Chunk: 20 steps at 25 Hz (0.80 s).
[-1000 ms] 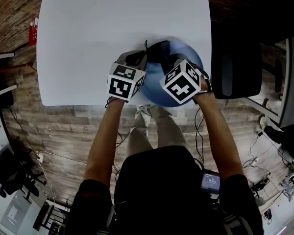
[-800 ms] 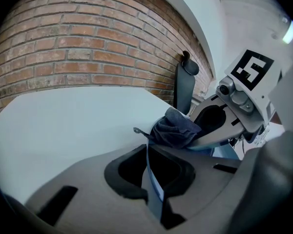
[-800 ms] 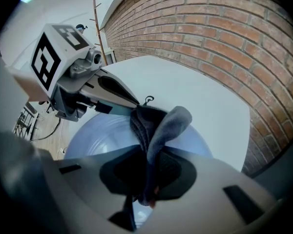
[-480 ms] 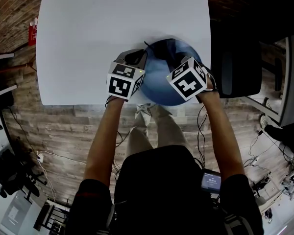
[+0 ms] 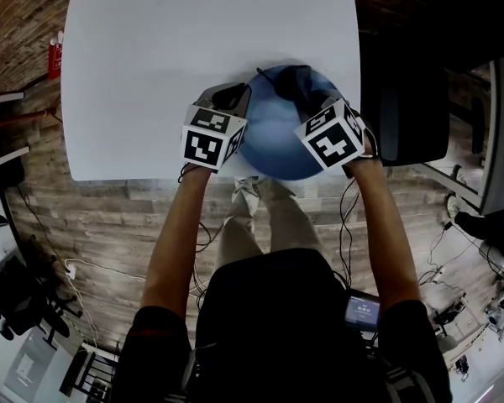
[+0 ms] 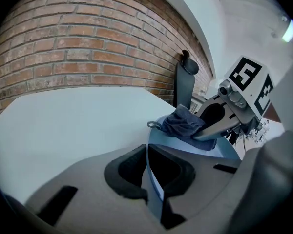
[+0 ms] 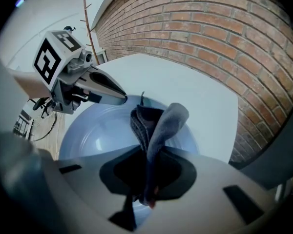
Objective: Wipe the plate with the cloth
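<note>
At the near right corner of the white table (image 5: pixel 193 49), the blue plate (image 5: pixel 273 141) is located, with its near rim reaching the table edge. The plate rim is clamped edge-on between the jaws of the left gripper (image 6: pixel 149 172), which are closed on it at the plate's left side. The dark blue cloth (image 7: pixel 161 126) is pinched between the jaws of the right gripper (image 7: pixel 146 174). The free portion of the cloth is bunched forward of those jaws and is laid on the far part of the plate's inner surface. The right gripper is positioned over the plate's right side and is angled toward the far rim. A brick wall (image 6: pixel 78 48) is seen beyond the table. A dark chair (image 5: pixel 403 116) is placed just beside the table's right edge. Wooden flooring (image 5: pixel 109 217) is visible beneath the person's forearms.
</note>
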### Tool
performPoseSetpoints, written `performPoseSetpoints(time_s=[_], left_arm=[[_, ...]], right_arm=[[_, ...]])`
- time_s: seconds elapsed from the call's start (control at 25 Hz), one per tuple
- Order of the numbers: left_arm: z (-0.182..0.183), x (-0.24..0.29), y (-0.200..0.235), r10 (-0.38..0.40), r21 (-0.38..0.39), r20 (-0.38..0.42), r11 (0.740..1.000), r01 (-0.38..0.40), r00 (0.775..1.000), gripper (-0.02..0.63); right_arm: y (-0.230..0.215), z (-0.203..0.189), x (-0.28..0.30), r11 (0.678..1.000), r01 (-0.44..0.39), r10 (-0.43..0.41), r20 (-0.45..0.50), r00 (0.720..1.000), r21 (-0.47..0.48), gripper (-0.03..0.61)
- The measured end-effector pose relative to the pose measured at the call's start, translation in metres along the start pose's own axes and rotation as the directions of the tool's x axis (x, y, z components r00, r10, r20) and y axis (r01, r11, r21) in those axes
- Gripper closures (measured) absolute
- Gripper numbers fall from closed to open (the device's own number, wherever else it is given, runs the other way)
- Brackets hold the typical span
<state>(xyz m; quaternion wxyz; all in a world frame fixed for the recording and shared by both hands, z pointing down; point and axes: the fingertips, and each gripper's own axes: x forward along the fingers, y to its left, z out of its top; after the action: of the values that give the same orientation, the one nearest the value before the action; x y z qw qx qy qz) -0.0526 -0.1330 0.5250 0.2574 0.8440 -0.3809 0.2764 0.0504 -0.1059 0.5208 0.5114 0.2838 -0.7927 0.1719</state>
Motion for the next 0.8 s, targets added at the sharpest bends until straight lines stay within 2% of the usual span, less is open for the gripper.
performPoseSetpoints(time_s=[0.8], left_arm=[[-0.001,-0.001,0.001,0.026,0.007,-0.015,1.000,-0.025,1.000,0.584]], right_arm=[[0.005,-0.029,-0.012,1.000,0.008,-0.008,-0.053,0.999,0.003,0.517]])
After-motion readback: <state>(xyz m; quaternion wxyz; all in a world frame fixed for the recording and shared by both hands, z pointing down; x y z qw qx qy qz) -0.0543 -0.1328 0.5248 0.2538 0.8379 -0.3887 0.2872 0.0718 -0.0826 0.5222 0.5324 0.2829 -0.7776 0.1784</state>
